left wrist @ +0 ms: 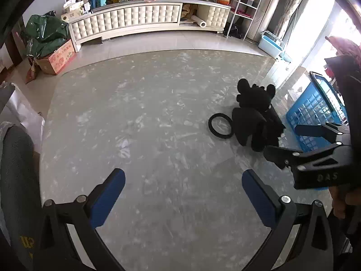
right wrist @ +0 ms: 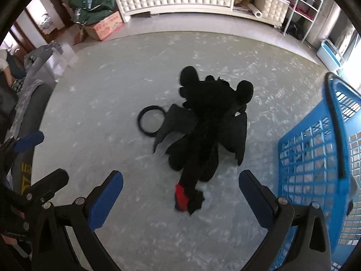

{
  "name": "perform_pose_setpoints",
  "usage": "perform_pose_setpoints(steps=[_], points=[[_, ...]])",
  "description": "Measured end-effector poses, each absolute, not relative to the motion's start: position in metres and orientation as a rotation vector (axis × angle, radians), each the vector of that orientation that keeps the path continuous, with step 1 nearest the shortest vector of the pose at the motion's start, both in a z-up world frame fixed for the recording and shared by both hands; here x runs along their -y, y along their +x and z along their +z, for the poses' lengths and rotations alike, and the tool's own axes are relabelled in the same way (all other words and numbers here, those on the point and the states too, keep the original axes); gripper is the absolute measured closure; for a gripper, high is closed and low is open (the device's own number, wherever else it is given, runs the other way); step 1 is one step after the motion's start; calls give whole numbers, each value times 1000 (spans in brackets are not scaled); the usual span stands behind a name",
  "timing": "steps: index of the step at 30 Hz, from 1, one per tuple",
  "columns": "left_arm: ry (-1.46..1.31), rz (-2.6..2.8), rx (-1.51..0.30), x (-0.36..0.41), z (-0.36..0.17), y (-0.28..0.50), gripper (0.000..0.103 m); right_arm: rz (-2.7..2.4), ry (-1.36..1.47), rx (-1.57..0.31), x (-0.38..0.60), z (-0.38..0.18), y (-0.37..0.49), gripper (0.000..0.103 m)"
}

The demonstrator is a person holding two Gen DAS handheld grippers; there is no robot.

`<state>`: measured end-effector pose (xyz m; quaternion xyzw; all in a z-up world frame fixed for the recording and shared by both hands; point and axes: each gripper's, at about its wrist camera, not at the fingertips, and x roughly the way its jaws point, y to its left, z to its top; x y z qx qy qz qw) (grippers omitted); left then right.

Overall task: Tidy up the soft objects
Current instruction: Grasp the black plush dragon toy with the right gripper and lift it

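A black plush dragon [right wrist: 209, 126] with wings and a red tail fin lies on the grey floor mat [right wrist: 112, 85], tail toward me. It also shows in the left wrist view [left wrist: 255, 115]. A black ring [right wrist: 150, 122] lies just left of it, also seen in the left wrist view [left wrist: 220, 125]. A blue plastic basket [right wrist: 315, 162] stands to its right. My right gripper [right wrist: 180, 194] is open and empty, just above the tail end. My left gripper [left wrist: 183, 192] is open and empty over bare mat, left of the plush. The right gripper appears in the left wrist view [left wrist: 291, 142].
A white tufted low cabinet [left wrist: 135, 18] with clutter on top runs along the far wall. A cardboard box [left wrist: 58, 57] with a green bag stands at far left. A wire rack [left wrist: 243, 6] and a light blue bin [left wrist: 270, 44] stand at far right. A grey chair [left wrist: 15, 169] is at left.
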<state>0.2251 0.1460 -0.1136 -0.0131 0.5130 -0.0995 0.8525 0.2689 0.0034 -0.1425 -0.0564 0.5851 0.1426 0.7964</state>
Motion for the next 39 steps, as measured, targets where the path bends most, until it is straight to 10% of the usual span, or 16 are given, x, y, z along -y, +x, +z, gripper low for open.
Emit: perform_pose_setpoints(steps=[8,24,39], points=[[-53,-220,-1088,-146,-132,251,0,219,-105,-1303,6,-172,297,2],[-43,-236,-1099,-144,-144,255,0,241,-170,-1287,3,-185,292,50],[-4,-259,-1070,-129,-117,226,0,354,-130,-1224,37,-131,232,53]])
